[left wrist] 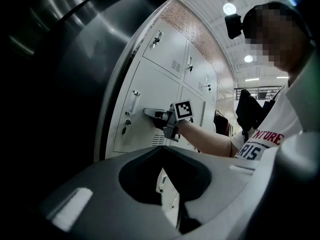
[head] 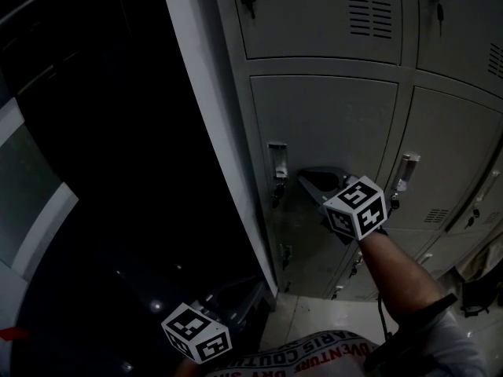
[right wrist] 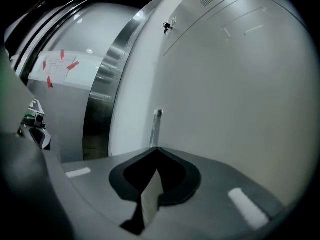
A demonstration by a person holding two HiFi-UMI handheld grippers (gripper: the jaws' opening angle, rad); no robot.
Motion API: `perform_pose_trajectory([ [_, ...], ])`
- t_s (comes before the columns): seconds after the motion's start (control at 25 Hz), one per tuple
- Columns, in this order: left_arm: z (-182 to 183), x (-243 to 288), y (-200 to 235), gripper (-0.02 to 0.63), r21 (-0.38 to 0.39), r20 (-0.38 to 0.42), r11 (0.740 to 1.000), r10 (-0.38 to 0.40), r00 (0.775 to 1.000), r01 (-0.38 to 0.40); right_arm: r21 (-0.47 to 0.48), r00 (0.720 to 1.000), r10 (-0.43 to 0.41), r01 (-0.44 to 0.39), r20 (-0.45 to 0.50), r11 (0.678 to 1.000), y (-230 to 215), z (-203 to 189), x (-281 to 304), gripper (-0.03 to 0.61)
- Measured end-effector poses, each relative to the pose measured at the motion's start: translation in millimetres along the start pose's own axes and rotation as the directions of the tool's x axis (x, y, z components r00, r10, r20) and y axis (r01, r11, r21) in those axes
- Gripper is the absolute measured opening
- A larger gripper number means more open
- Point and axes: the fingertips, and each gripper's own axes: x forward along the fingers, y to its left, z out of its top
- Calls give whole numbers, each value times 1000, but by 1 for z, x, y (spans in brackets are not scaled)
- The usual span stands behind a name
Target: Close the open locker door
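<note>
The grey locker door [head: 330,132] stands in the middle row at the bank's left end and looks flush with its frame. My right gripper [head: 304,179] is shut with nothing held, its tips pressed against the door just right of the chrome handle [head: 277,162]. In the right gripper view the door [right wrist: 230,84] fills the frame and the handle [right wrist: 157,126] rises past the closed tips of the right gripper [right wrist: 156,148]. My left gripper [left wrist: 160,147] is shut and empty, held low and apart from the lockers; its marker cube [head: 196,333] shows at the bottom.
More closed lockers [head: 314,14] with keys in their locks surround the door. A dark steel column [head: 118,148] stands left of the bank. A paper with red tape [right wrist: 60,66] hangs on a wall farther left. A dark bag [head: 481,289] hangs at the lower right.
</note>
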Motion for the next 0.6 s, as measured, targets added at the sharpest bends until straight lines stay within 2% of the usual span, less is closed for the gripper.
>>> perform_pose_trajectory([
  [0.2, 3, -8, -2, 5, 5, 4, 1000, 1, 1000, -1, 34, 1000, 0, 1, -22, 999, 5, -3, -5, -9],
  [0.32, 2, -16, -8, 5, 1, 10, 1000, -13, 1000, 13, 29, 998, 42, -41, -44, 999, 27, -7, -27, -9],
  [0.48, -3, -36, -24, 5, 7, 14, 998, -55, 998, 55, 28, 985, 147, -145, -89, 989, 86, -20, -84, -9],
  [0.6, -13, -63, -44, 5, 16, 6, 996, -93, 996, 93, 40, 978, 181, -178, -107, 983, 150, -32, -135, -8],
])
